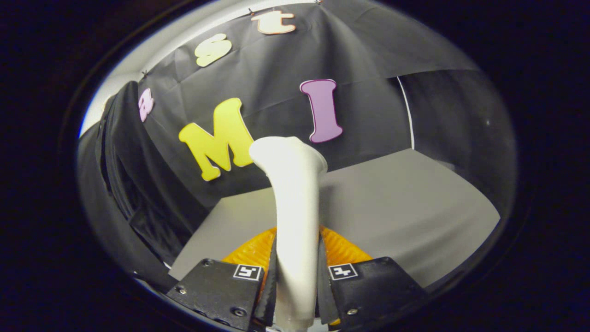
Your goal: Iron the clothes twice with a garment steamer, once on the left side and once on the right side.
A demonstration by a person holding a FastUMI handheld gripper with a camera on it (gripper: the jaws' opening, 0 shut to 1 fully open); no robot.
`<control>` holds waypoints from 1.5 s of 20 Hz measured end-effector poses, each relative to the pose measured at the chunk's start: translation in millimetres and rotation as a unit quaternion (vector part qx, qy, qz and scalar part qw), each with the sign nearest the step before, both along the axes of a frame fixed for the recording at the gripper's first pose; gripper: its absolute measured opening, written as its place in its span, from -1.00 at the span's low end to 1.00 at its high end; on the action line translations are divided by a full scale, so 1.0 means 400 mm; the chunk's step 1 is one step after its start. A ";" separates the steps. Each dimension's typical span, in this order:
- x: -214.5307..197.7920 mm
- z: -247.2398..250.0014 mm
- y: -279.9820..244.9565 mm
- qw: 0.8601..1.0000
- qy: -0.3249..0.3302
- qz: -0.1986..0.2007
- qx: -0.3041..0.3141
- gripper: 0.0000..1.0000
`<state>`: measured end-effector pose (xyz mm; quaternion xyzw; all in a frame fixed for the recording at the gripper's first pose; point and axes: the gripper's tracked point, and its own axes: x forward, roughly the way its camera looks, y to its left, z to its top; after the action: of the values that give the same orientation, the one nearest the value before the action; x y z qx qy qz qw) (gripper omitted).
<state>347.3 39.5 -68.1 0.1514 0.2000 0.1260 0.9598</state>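
Hand-held gripper (295, 276) is closed on the steamer (295, 216), both fingers pressing the white handle from either side low on its shaft, so the grip looks firm. Steamer stands up between the fingers and flares at the top into a wide head, which sits well beyond the fingertips and points up and away toward the booth wall. Holding it low on the handle probably leaves the head free to reach cloth without the fingers getting in the way. Orange ribbed part (339, 249) shows just behind the handle on both sides, close to the fingers; cannot tell if it belongs to the gripper or the steamer base. Clothes (124, 184), a dark garment, hang off to the left of the steamer, draped vertically in front of the wall, well apart from the head, no contact. Hanging it that way likely keeps the fabric flat under its own weight for steaming. Grey surface (392, 207) lies beyond the fingers, below the wall. Judgement: steamer is picked up and carried, neither pass looks under way at this moment; head would need to swing left to meet the garment. Risk: head turned away from the fabric, so aim matters. No brand or readable label on the steamer; the fingers carry small square markers, patterns only, no text.
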 end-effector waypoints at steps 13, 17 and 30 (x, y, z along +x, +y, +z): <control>-0.278 0.420 0.124 0.984 -0.163 -0.067 -0.031 -0.24; -0.366 0.563 0.248 0.972 -0.224 -0.062 -0.039 -0.24; -0.395 0.854 0.722 0.945 -0.316 -0.032 -0.074 -0.25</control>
<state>189.3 328.2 273.4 0.0385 -0.1098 0.1213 0.9858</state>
